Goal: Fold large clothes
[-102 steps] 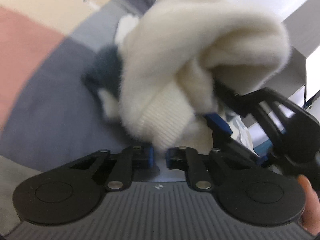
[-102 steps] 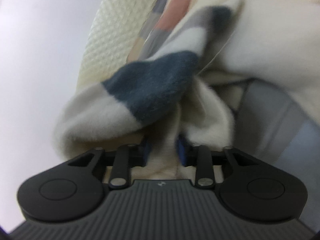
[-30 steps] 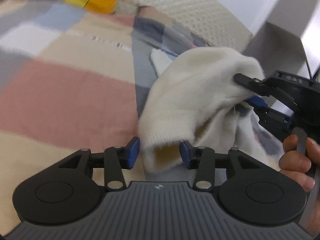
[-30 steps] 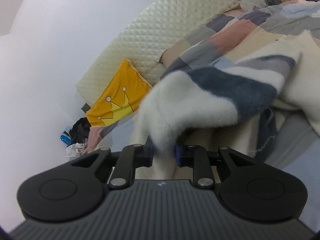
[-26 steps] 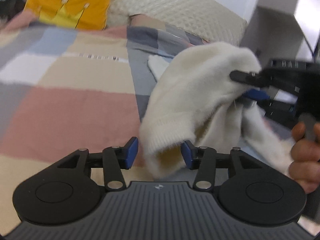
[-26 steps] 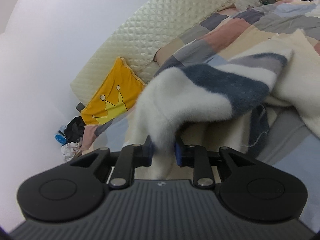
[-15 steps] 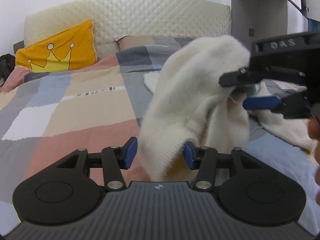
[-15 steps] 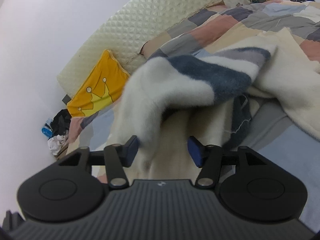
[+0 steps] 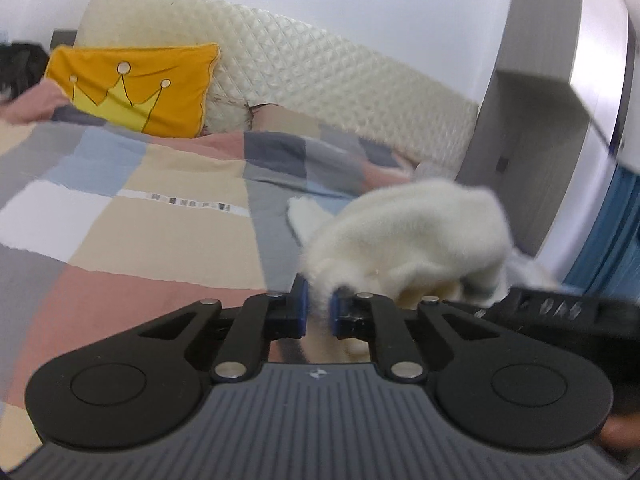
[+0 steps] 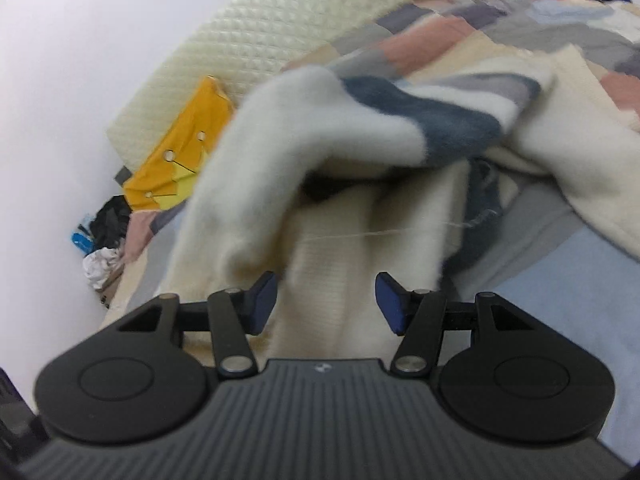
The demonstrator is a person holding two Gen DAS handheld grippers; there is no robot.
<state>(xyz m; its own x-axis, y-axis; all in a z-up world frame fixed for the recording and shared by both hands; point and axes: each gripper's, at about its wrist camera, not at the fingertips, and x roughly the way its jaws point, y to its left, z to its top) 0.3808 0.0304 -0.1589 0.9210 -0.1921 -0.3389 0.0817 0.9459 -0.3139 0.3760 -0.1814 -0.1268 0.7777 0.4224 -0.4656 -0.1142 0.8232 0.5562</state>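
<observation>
The left gripper [image 9: 318, 310] has just been closing, and its blue pads now stand nearly together, pinching a thin fold of the cream sweater [image 9: 412, 236] between them. From that pinch the fluffy knit rises forward and to the right of the fingers in a rounded hump, so its visible length runs away from the gripper and rightward, ending close above the black frame of the other tool at the lower right edge of the left wrist view. The right gripper [image 10: 326, 304] has its pads spread well apart; a flat band of ribbed cream knit lies in the gap between them, and neither pad visibly presses on it. Ahead of these fingers the same sweater [image 10: 304, 128] arches up and over, its cream part bending down toward the left pad, while a dark blue stripe [image 10: 436, 116] runs off to the upper right, so here the garment's length goes from near left to far right. More cream fabric trails away on the right, lying on the patchwork bedspread [image 9: 132, 216]. Beyond the left gripper, far ahead and to the left, a yellow crown cushion [image 9: 136, 84] leans against the quilted cream headboard [image 9: 320, 80]. No container shows in either view.
</observation>
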